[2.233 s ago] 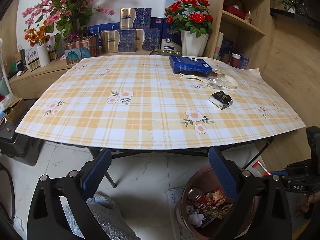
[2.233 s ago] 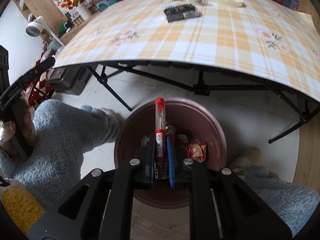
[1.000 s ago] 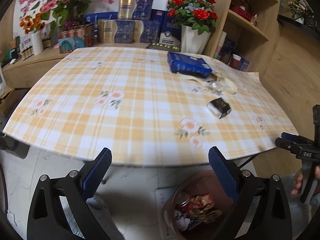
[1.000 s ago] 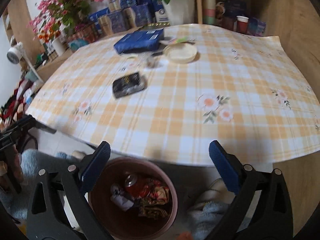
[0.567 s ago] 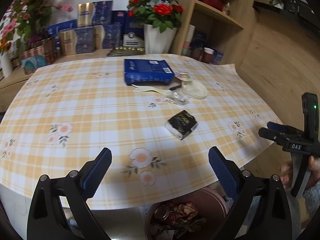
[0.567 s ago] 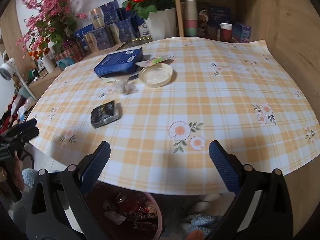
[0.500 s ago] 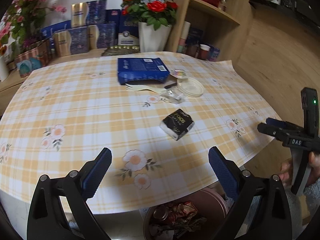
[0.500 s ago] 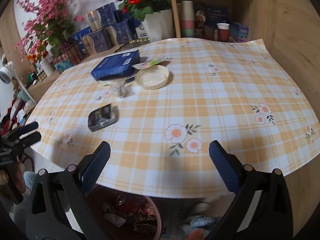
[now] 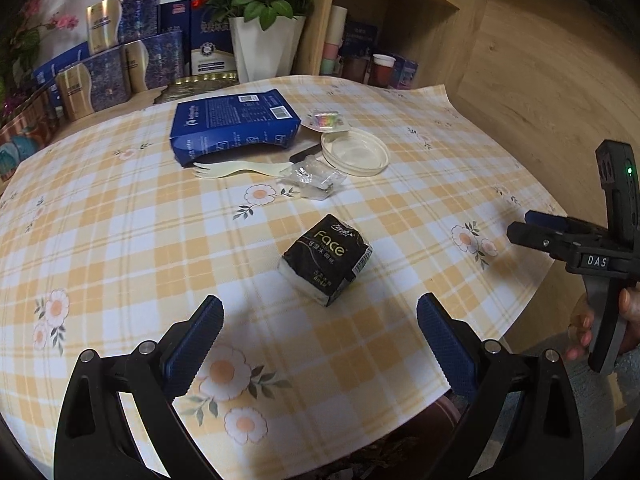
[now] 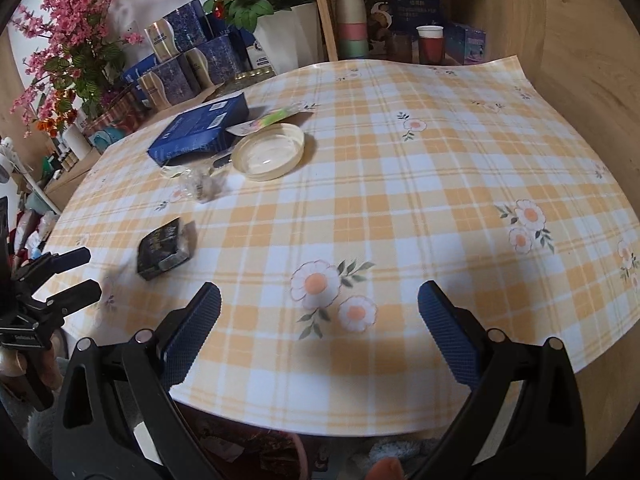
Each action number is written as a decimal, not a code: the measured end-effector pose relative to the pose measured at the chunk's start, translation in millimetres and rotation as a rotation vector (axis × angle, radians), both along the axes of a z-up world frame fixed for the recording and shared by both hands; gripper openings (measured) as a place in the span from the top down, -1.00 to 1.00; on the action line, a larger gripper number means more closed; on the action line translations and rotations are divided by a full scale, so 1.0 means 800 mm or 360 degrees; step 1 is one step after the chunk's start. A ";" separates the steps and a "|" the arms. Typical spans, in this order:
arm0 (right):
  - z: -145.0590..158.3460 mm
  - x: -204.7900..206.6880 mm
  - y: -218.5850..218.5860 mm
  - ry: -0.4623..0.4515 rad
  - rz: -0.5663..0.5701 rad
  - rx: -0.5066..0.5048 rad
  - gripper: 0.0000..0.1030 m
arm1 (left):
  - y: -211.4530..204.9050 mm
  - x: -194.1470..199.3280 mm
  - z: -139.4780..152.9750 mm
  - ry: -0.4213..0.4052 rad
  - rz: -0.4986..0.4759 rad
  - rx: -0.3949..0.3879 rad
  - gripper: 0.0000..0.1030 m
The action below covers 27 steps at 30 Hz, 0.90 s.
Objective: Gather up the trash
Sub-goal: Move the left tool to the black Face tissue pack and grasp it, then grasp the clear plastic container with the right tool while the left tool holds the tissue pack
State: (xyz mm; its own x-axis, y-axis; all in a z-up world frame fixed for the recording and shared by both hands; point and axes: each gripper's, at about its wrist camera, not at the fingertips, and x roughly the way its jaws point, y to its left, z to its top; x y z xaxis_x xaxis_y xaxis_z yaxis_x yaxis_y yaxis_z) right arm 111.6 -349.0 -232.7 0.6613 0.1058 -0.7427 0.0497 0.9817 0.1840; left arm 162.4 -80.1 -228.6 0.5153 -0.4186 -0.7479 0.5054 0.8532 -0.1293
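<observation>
The trash collection looks partly done, judging by how things lie. Below the near edge of the desk (image 9: 120,240), a brown bin (image 10: 280,456) shows some crumpled litter inside, though most of it is hidden under the checked tablecloth. What remains sits on the desk, and none of it is held.

The left hand-held gripper (image 9: 318,344) hangs with its blue-padded jaws spread wide and empty, aimed at the black tissue pack (image 9: 326,258) lying just ahead of it on the cloth. The right hand-held gripper (image 10: 318,336) is likewise wide open and holds nothing, hovering over the near edge of the desk, well apart from any item.

Counted, the things left on the desk are:
- one black tissue pack, alone near the front;
- one blue box (image 9: 234,128), farther back;
- one pale plastic fork (image 9: 240,169), just in front of the box;
- one crumpled clear wrapper (image 9: 314,178), at the fork's handle end;
- one round clear lid (image 9: 355,152), beside the wrapper;
- one small shiny foil packet (image 9: 326,120), just behind the lid;
- one thin dark object (image 9: 304,154) between box and lid, too small to name.

Since the left hand-held gripper already faces it, the tissue pack seems the likely next pickup.
</observation>
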 end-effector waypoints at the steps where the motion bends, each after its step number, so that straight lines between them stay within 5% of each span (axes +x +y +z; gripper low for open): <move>1: -0.001 0.003 -0.001 0.0002 -0.0002 -0.0010 -0.89 | -0.003 0.004 -0.002 0.0007 -0.0013 0.0006 -0.85; 9: -0.010 0.028 -0.007 0.0013 0.0014 -0.0012 -0.89 | -0.034 0.035 -0.022 0.0044 -0.0143 0.0134 -0.84; 15: -0.015 0.045 -0.007 0.0030 0.0059 0.0023 -0.89 | -0.046 0.066 -0.037 0.0109 -0.0140 0.0166 -0.65; 18: -0.015 0.057 -0.002 0.0039 0.0099 0.0008 -0.89 | -0.046 0.080 -0.043 0.0162 -0.0134 0.0146 -0.37; 20: -0.012 0.068 0.004 0.0036 0.0143 -0.0021 -0.89 | -0.047 0.081 -0.042 0.0139 -0.0153 0.0156 0.07; 23: -0.007 0.091 0.017 0.0032 0.0211 -0.0075 -0.89 | -0.042 0.079 -0.038 0.0117 -0.0146 0.0134 0.40; 27: -0.005 0.130 0.037 0.0054 0.0284 -0.0152 -0.89 | -0.022 0.077 -0.028 0.0082 -0.0047 0.0070 0.62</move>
State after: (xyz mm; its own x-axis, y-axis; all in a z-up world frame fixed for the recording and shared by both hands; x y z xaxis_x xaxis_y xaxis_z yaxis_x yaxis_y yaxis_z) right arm 215.5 -319.8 -237.0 0.6127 0.1469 -0.7765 -0.1219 0.9884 0.0908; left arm 224.3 -97.6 -250.8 0.4632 -0.3993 -0.7912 0.5243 0.8433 -0.1186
